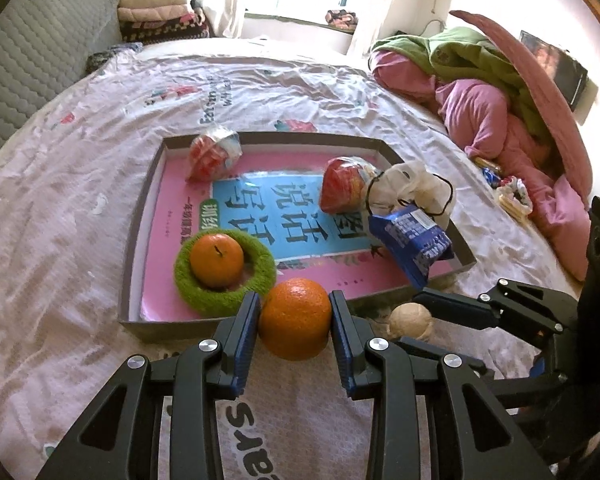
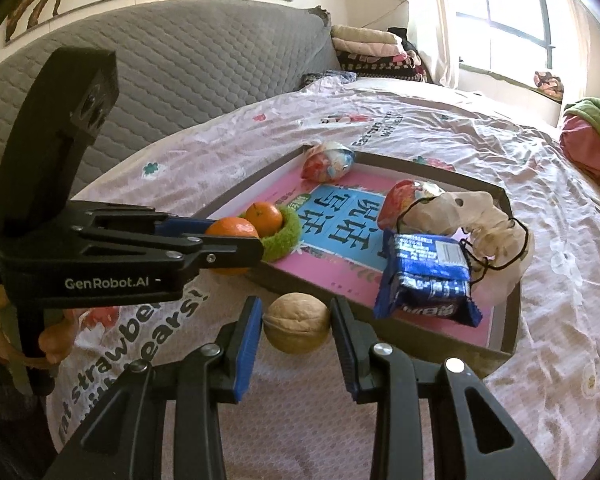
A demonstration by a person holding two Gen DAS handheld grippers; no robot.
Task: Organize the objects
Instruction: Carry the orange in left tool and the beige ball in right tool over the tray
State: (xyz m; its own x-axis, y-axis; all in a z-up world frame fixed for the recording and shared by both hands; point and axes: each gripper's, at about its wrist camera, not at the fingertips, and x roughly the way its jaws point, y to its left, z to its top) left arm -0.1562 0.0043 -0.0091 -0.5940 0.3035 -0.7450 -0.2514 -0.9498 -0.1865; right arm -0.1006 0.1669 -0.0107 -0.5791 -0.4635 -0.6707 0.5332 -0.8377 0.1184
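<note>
On the bed, spread with a pale pink printed sheet (image 1: 60, 208), sits a shallow grey cardboard tray (image 1: 140, 248) lined with a pink and blue book cover. The left gripper (image 1: 295, 320) has its two black fingers with blue pads pinched on a round orange tangerine (image 1: 295, 318), held at the tray's near edge and, as far as I can tell from the right wrist view, lifted clear of the sheet. Just beyond it, inside the tray, a second smaller orange tangerine (image 1: 217, 259) rests in a fuzzy green knitted ring (image 1: 188, 280).

The right gripper (image 2: 296, 322) clasps a tan wrinkled walnut (image 2: 297, 322) between its blue-lined fingers, just outside the tray's near wall; whether the nut touches the sheet is hard to say. A crinkled blue foil snack packet (image 2: 428, 280) leans at the tray's near right corner, against a beige drawstring cloth pouch (image 2: 480, 216) with a black cord. Two red and white wrapped sweets lie farther in: one (image 1: 214, 156) at the far left corner, the other (image 1: 344, 190) beside the pouch.

A grey quilted headboard (image 2: 200, 64) stands behind, and a heap of pink and green bedding (image 1: 480, 92) lies to the right.
</note>
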